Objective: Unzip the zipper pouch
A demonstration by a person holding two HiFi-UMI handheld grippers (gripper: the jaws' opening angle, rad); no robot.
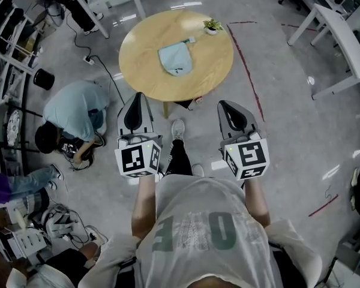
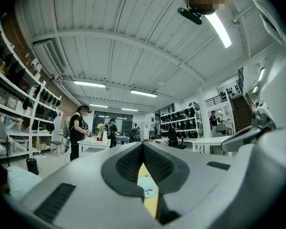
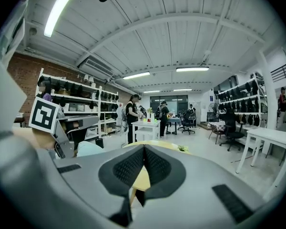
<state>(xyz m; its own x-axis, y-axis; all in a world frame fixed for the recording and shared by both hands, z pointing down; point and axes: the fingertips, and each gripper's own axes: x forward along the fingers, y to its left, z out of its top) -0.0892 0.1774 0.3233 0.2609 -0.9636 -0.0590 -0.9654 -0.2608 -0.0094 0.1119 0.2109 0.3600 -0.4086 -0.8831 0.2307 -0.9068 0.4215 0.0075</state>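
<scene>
Head view: L gripper (image 1: 139, 96) & R gripper (image 1: 224, 104) both clamped shut, empty, prob. carried so since zipper pouch (image 1: 174, 59) lies flat mid round table (image 1: 135, 71), well ahead, not yet w/in reach.

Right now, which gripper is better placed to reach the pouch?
Left, probably: left gripper sits nearer the pouch and faces it; right gripper aims beside it. Both shut, short of the table.
</scene>
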